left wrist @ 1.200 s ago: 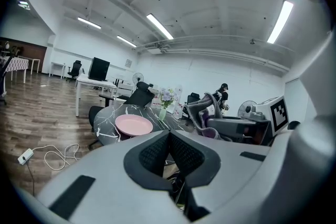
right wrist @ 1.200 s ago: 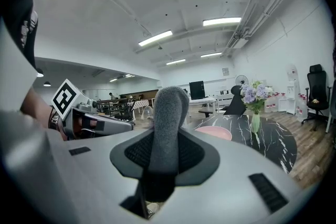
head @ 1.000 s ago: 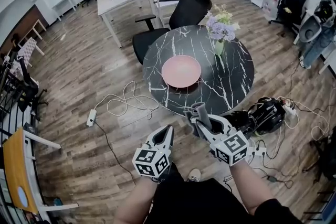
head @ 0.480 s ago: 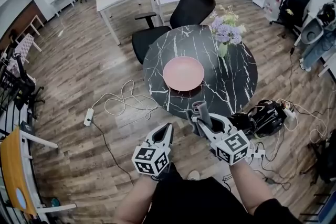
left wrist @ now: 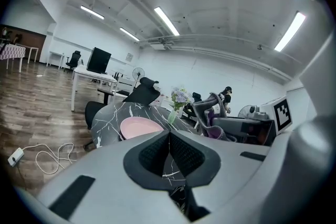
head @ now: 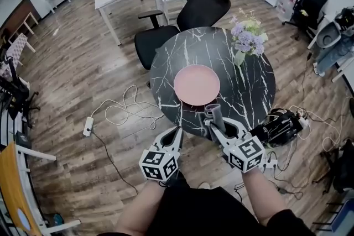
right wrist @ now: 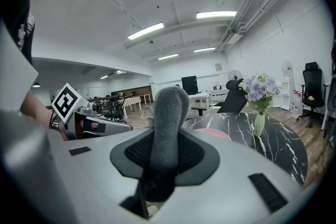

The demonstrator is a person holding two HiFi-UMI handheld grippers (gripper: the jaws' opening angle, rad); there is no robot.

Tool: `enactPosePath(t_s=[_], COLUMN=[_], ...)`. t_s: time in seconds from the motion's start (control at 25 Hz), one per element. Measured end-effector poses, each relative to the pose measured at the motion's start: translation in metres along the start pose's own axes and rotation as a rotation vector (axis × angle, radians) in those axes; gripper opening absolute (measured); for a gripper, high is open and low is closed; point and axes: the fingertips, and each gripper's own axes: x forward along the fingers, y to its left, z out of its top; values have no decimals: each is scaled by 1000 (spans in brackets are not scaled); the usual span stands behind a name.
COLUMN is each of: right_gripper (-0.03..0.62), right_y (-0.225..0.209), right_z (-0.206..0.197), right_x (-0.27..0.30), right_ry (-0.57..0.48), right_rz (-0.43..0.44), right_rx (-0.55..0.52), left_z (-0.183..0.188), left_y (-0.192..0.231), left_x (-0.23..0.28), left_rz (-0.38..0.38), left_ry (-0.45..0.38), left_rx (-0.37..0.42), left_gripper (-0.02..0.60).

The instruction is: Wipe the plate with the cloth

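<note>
My right gripper [head: 217,125] is clamped on a rolled grey cloth [head: 213,113] that stands up between its jaws. My left gripper [head: 176,132] is closed and empty. Both hang by the near edge of the round black desk [head: 166,72]. The pink plate [head: 196,84] sits at its middle, apart from both grippers.

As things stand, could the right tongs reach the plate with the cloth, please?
Probably yes. The right tongs grip the cloth upright by the near edge of the table, and the plate lies just beyond with nothing between them. The flowers stand at the far right, clear of that path.
</note>
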Motion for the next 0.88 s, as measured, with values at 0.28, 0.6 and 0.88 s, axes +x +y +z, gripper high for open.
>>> enactPosePath(t_s=[0.28, 0.6, 0.88], right_gripper=[107, 107, 107], right_y=[-21, -35, -47], right_z=[11, 22, 23], right_x=[52, 107, 138], right_ry=[20, 49, 77], right_rz=[-73, -167, -253], right_rx=[38, 79, 106], left_z=[19, 35, 34], left_y=[49, 102, 134], left_x=[40, 81, 112], left_rz=[-57, -133, -200], left_ry=[65, 147, 217], left_rx=[-3, 2, -12], left_gripper=[21, 21, 23])
